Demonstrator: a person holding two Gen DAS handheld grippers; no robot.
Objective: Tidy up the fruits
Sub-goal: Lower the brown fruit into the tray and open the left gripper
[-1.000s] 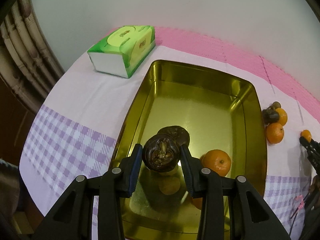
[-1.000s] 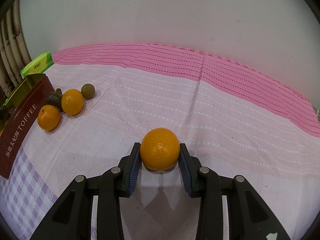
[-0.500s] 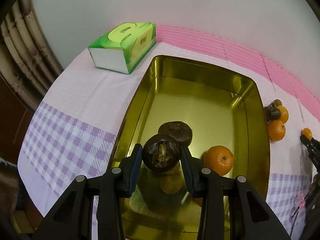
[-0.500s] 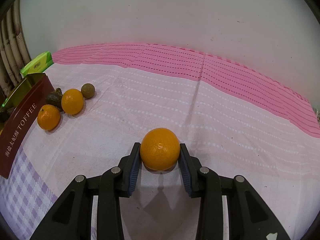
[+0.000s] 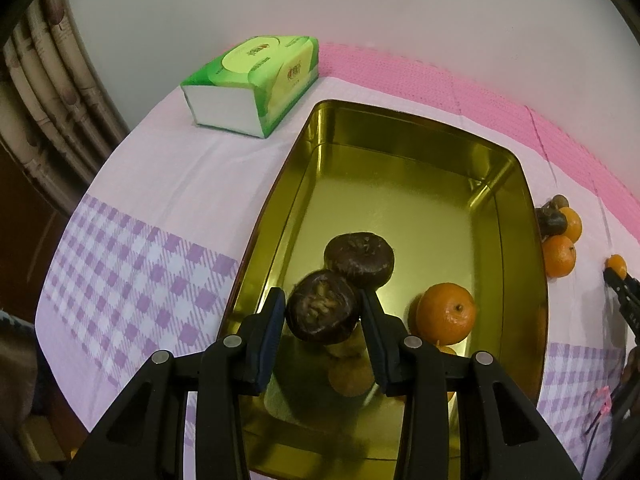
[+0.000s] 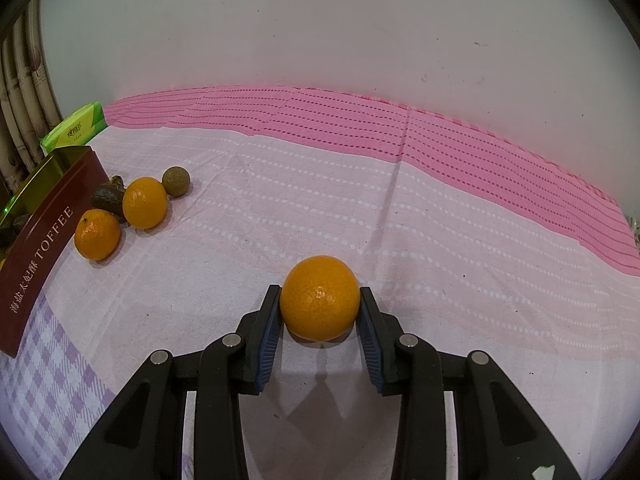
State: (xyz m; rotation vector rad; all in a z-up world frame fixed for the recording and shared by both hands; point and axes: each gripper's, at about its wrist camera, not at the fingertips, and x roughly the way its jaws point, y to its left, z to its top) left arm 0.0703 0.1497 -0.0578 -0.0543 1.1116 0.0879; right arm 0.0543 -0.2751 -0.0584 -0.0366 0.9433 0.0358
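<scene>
Pink-and-lilac tablecloth [image 6: 360,216] against a pale wall; left gripper [image 5: 322,312] pinches a dark brown fruit [image 5: 320,310] above the gold tin [image 5: 516,208], with a second dark fruit [image 5: 360,258] at 1 o'clock and an orange [image 5: 446,312] at 3 o'clock inside; right gripper [image 6: 320,314] clamps another orange [image 6: 319,297] on the cloth; loose fruits [image 6: 132,216] lie at 10 o'clock beside the tin.

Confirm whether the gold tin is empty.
No: the gold tin already holds a dark fruit and an orange.
</scene>
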